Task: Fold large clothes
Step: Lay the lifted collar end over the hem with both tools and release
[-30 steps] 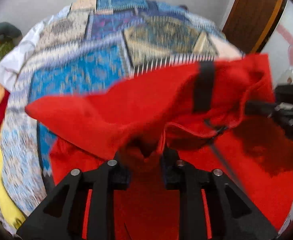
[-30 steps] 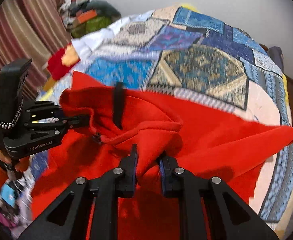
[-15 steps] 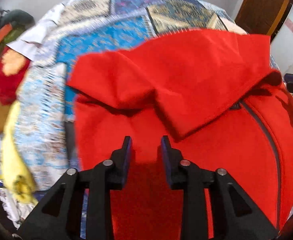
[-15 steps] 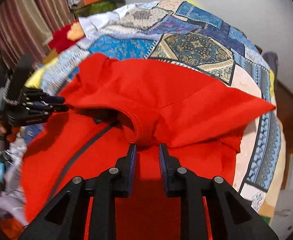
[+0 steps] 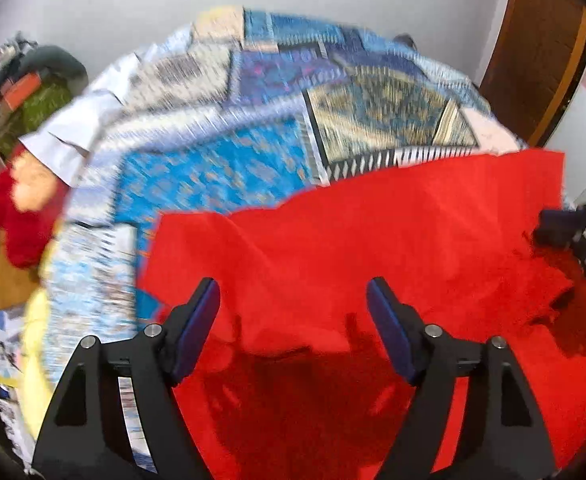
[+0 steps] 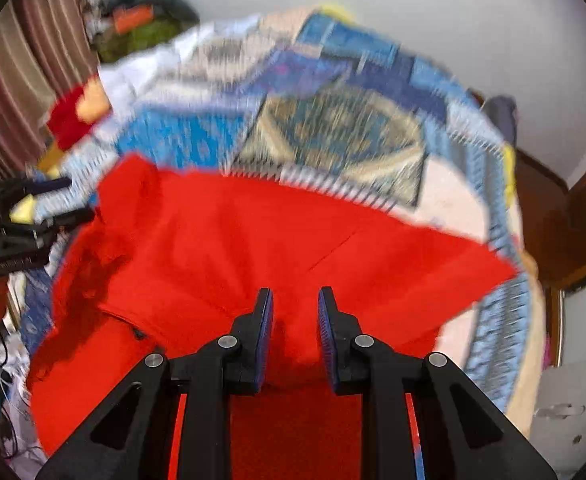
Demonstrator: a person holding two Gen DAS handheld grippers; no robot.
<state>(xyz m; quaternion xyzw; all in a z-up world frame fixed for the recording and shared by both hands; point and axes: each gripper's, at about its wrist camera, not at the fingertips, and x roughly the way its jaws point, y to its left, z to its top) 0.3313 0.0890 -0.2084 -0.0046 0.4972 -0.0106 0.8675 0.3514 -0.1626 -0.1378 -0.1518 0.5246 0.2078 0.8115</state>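
A large red garment (image 5: 373,240) lies folded over on the patchwork bedspread (image 5: 221,168); it also fills the near half of the right wrist view (image 6: 253,240). My left gripper (image 5: 293,292) is wide open and empty just above the cloth's near part. My right gripper (image 6: 295,300) is open with a narrow gap, empty, over the garment's folded edge. The right gripper shows at the right edge of the left wrist view (image 5: 573,232), the left gripper at the left edge of the right wrist view (image 6: 33,216).
A red and orange cloth (image 5: 17,216) and a white cloth (image 5: 73,136) lie at the bed's left side. A pile of clothes (image 6: 141,24) sits by the wall. A wooden door (image 5: 541,40) stands at the right. Striped curtains (image 6: 21,72) hang left.
Both grippers let go of the red garment and opened, the left one wide. The folded-over flap has dropped flat onto the garment, and both grippers have drawn back and tilted up.
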